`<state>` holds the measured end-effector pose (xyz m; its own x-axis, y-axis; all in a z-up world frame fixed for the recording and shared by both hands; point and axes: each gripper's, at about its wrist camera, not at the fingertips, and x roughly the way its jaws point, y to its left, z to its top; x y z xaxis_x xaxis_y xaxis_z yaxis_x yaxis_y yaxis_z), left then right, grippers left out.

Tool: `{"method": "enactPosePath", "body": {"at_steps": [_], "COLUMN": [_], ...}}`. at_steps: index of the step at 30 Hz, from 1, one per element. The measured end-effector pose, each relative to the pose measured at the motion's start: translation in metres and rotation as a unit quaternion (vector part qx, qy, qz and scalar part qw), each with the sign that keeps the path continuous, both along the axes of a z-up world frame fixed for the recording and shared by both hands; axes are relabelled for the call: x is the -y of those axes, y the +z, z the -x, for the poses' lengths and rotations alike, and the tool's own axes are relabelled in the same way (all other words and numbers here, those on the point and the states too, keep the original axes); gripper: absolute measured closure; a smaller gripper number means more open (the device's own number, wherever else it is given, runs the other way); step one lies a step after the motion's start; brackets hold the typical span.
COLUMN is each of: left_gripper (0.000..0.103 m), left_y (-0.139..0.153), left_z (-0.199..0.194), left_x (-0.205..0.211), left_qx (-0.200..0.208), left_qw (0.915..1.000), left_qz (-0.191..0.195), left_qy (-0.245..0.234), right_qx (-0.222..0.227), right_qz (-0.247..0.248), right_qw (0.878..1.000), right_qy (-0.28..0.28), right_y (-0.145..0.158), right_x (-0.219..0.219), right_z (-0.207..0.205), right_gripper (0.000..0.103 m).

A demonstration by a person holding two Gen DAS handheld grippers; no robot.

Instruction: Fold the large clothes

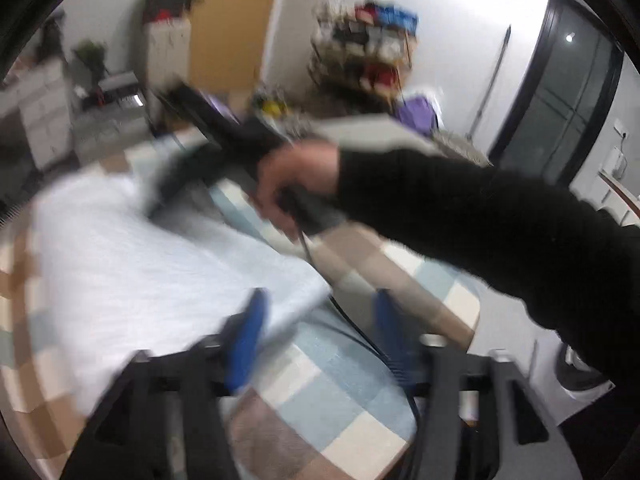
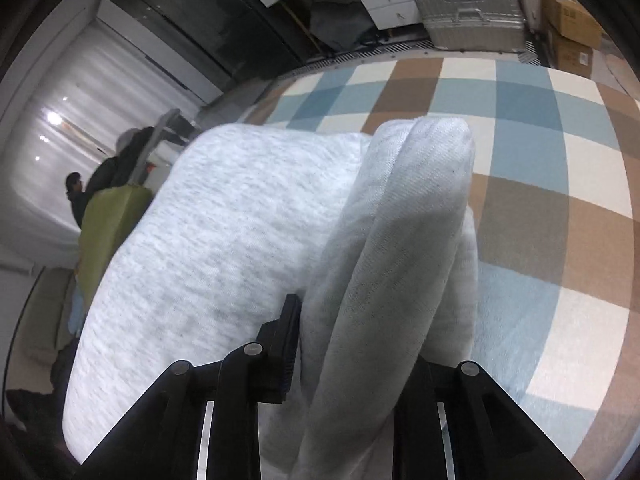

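A light grey garment (image 1: 132, 264) lies folded on the checked cloth (image 1: 320, 396); the left wrist view is blurred by motion. My left gripper (image 1: 320, 320) is open, its blue pads just past the garment's near edge, holding nothing. The other hand-held gripper (image 1: 224, 128), with hand and black sleeve, reaches over the garment's far side. In the right wrist view, my right gripper (image 2: 356, 344) is shut on a thick folded edge of the grey garment (image 2: 248, 232), which bulges between the fingers and hides the right fingertip.
The checked blue, brown and white cloth (image 2: 520, 168) covers the work surface. A black cable (image 1: 352, 316) runs across it near my left gripper. A silver suitcase (image 2: 472, 16), boxes and drawers stand beyond the far edge. A stocked shelf (image 1: 364, 48) stands behind.
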<state>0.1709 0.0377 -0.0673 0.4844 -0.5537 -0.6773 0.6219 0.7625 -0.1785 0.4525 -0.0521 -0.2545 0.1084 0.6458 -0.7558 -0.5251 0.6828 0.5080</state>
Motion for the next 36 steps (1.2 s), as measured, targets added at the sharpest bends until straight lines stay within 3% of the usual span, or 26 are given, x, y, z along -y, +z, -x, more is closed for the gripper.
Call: {"method": "enactPosePath", "body": {"at_steps": [1,2,3,4,6,9,11,13,15,18,21,23,24,26,30,32,34,36], "left_gripper": [0.016,0.013,0.013,0.013,0.013,0.014,0.014,0.014,0.014,0.014,0.014,0.015,0.018,0.024,0.025,0.024,0.024,0.024], "left_y": [0.005,0.011,0.011,0.006,-0.01,-0.019,-0.023,-0.029,-0.031,-0.034,-0.035,-0.044,-0.045,-0.044,-0.016,0.004,0.02,0.018], "left_z": [0.003,0.004,-0.006,-0.018,-0.039,-0.041,-0.039,-0.046,-0.048,-0.051,-0.056,-0.067,-0.067,-0.065,-0.064,-0.065,-0.074,-0.097], "left_x": [-0.01,-0.02,-0.029,-0.033,-0.043,-0.04,-0.034,-0.031,-0.033,-0.037,-0.041,-0.041,-0.043,-0.041,-0.058,-0.071,-0.079,-0.082], "left_qx": [0.026,0.062,0.07,0.06,-0.001,-0.002,-0.026,-0.056,-0.065,-0.061,-0.083,-0.092,-0.09,-0.084,-0.113,-0.084,-0.049,-0.081], "left_qw": [0.9995,0.9968,0.9954,0.9959,0.999,0.9999,0.9994,0.9975,0.9968,0.9967,0.9951,0.9935,0.9936,0.9941,0.9904,0.994,0.9972,0.9949], "left_qz": [-0.006,-0.019,-0.026,-0.026,0.003,-0.014,-0.008,-0.009,-0.017,-0.023,0.016,0.034,0.035,0.033,0.065,0.065,0.055,0.059], "left_qy": [0.019,0.047,0.059,0.063,0.045,0.002,-0.022,-0.041,-0.043,-0.049,-0.051,-0.057,-0.058,-0.06,-0.046,-0.028,-0.01,-0.01], "right_qx": [0.0,0.003,0.007,0.014,0.03,0.081,0.116,0.178,0.21,0.196,0.168,0.128,0.109,0.084,0.084,0.089,0.124,0.133], "right_qz": [0.001,0.005,0.012,0.021,0.032,0.074,0.103,0.141,0.154,0.09,0.056,0.04,0.042,0.058,0.029,0.031,0.045,0.04], "right_qw": [1.0,1.0,1.0,1.0,0.999,0.994,0.988,0.973,0.964,0.976,0.984,0.991,0.993,0.995,0.994,0.993,0.989,0.987], "right_qy": [0.003,0.006,0.009,0.012,0.012,-0.003,-0.015,-0.03,-0.057,-0.025,-0.005,-0.007,-0.014,-0.019,-0.062,-0.075,-0.071,-0.084], "right_y": [0.001,0.0,0.002,0.006,0.019,0.037,0.05,0.069,0.085,0.098,0.085,0.059,0.041,0.011,-0.007,-0.005,-0.003,-0.004], "right_x": [0.009,0.006,0.004,0.004,0.003,0.012,0.025,0.039,0.055,0.072,0.068,0.06,0.058,0.054,0.056,0.055,0.048,0.049], "right_z": [-0.001,0.001,0.002,0.004,0.006,0.022,0.037,0.061,0.082,0.121,0.153,0.16,0.163,0.164,0.167,0.169,0.175,0.185], "right_gripper": [0.08,0.08,0.08,0.079,0.077,0.072,0.068,0.058,0.056,0.056,0.056,0.07,0.082,0.085,0.085,0.085,0.085,0.085]}}
